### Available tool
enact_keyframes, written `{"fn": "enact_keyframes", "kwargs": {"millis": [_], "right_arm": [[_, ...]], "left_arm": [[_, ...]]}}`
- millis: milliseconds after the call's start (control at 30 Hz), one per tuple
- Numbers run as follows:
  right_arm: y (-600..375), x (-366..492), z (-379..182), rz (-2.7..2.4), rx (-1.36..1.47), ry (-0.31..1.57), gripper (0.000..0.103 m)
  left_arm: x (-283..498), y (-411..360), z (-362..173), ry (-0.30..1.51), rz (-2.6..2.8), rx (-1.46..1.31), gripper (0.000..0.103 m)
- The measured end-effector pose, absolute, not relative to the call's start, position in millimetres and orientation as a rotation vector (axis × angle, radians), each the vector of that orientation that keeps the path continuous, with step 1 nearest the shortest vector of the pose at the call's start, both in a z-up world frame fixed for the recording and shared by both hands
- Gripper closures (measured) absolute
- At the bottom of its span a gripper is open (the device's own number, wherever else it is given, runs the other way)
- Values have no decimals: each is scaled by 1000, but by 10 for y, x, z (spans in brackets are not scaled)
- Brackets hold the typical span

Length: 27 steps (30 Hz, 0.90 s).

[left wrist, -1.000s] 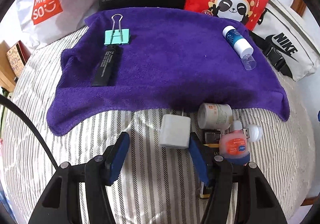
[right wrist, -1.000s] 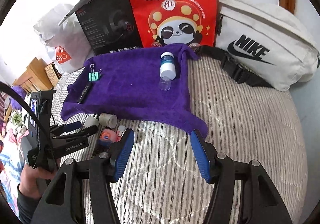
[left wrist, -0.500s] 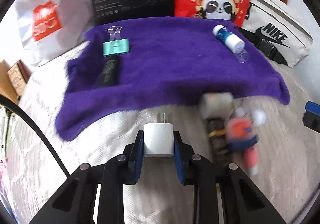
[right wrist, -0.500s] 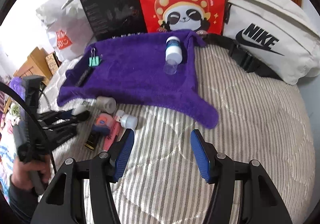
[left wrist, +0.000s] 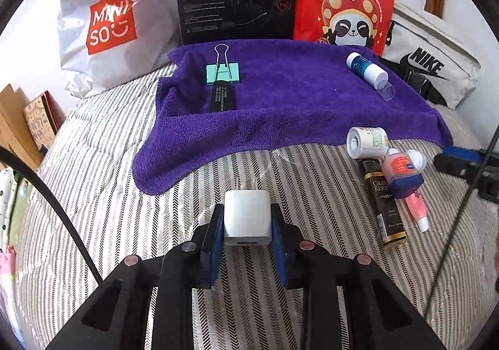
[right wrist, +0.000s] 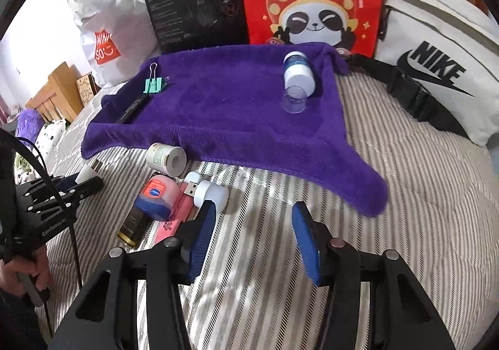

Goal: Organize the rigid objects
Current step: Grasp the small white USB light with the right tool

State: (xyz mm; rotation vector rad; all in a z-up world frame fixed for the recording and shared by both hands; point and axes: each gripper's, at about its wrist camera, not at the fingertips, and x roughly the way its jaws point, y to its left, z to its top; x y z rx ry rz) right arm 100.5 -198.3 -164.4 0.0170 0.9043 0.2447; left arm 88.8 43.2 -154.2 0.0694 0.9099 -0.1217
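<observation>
Purple towel [left wrist: 296, 106] holds a clip and a bottle. A second ago our left claw [left wrist: 248, 233] was wide open; now we squeeze the white charger [left wrist: 247, 217], so it can go there next. Our right claw [right wrist: 252, 237] is closing on nothing.

L gripper [left wrist: 247, 230] clamped tight; R gripper [right wrist: 252, 236] closing, nothing between.

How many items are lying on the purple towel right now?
3. A teal binder clip at the towel's far left, a flat black bar just in front of it, and a white-and-blue bottle with a clear cap at far right. None look hidden.
</observation>
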Motion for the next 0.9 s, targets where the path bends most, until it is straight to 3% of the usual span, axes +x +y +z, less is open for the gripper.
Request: {"fn": "enact_keyframes", "kwargs": {"millis": [400, 467, 633, 900], "right_arm": [[-1635, 1075, -1752, 271, -22, 911, 52], [-1593, 1083, -1745, 269, -39, 896, 62], [-1574, 1130, -1747, 299, -27, 894, 74], [-1735, 1078, -1718, 224, -108, 930, 74]], "left_arm": [[881, 415, -1538, 909, -117, 73, 76], [880, 415, -1539, 910, -117, 71, 76], [879, 415, -1538, 910, -118, 68, 76], [879, 409, -1538, 910, -118, 66, 76]]}}
